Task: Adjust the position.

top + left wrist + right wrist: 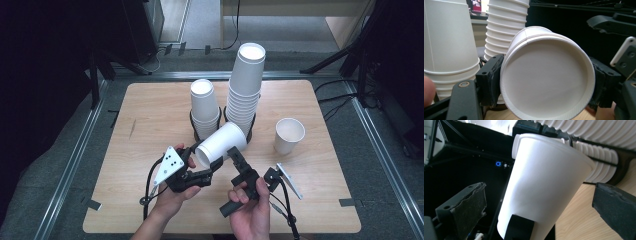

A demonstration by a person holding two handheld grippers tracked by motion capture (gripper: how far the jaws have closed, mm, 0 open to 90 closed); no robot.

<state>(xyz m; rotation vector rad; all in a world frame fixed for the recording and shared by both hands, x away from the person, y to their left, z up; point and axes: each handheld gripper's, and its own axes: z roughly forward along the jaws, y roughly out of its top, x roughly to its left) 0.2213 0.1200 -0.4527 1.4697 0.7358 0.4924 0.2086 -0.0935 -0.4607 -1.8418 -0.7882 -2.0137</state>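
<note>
A white paper cup (222, 142) lies on its side above the table, and my left gripper (207, 165) is shut on it near its base. In the left gripper view the cup's round bottom (546, 75) faces the camera, with both black pads (490, 80) pressed on its sides. My right gripper (235, 154) is open just right of the cup. In the right gripper view the cup's wall (544, 177) stands between its two fingers (466, 207), with a gap on each side.
Behind the held cup, two stacks of upside-down white cups stand in black ring holders: a short one (204, 107) and a tall one (246, 85). A single upright cup (289, 135) stands at the right. Bare wooden table (145, 125) lies to the left.
</note>
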